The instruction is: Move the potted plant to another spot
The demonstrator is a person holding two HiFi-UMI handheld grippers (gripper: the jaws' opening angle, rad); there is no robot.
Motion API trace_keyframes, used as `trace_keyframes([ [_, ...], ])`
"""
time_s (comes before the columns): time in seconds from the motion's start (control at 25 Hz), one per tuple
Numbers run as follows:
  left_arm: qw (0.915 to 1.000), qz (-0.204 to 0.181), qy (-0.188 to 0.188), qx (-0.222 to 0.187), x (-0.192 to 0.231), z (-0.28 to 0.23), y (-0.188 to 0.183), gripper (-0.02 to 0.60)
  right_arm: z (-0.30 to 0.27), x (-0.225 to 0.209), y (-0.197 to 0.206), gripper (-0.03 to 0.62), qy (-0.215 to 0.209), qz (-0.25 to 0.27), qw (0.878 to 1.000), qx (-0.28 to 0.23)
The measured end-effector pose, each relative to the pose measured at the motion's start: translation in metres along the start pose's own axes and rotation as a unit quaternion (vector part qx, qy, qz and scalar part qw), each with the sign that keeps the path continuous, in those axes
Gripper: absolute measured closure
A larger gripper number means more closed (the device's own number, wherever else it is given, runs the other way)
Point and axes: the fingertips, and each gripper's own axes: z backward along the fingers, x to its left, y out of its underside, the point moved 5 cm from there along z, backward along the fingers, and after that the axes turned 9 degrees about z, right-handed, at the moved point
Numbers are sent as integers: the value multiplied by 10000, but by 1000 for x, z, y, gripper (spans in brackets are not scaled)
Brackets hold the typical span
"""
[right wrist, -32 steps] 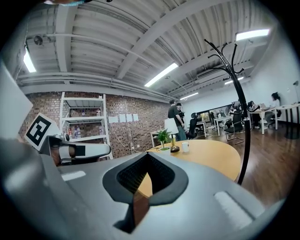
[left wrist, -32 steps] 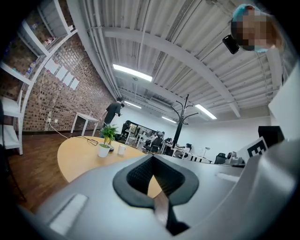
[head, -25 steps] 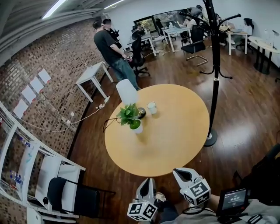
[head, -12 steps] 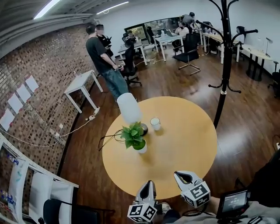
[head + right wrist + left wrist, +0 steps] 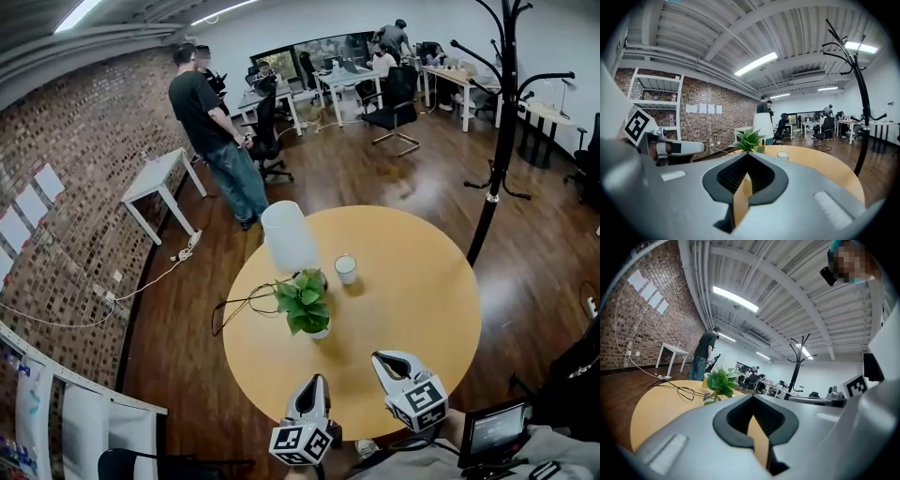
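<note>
Small green leafy potted plant in a white pot stood left of centre on the round light-wood table, mid-frame in head view. Tall white table lamp sat just behind it, w/ a clear glass cup near its upper right. A thin black cable looped off the table's left edge.

Grey left gripper and grey right gripper, each w/ a marker cube, hung at bottom of frame over the table's near edge, well apart from the plant. Both sets of jaws were closed together, nothing btwn them.

Upper left: a person in dark T-shirt & jeans stood by the red-brick wall and a small white table. A black coat stand rose at upper right.
</note>
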Motion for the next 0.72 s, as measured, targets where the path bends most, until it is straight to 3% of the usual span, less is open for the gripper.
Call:
trace_keyframes([
  [0.24,9999,61,-160,1,17,-14,-5,580,-26,-1,-2,588,-239,-193,9995,90],
  [0.44,9991,87,-405,91,43,-38,-1,580,-61,-18,10,588,-320,-39,9994,150],
  [0.72,9963,173,-763,353,91,-58,31,580,-106,-19,55,588,-524,-118,9974,478],
])
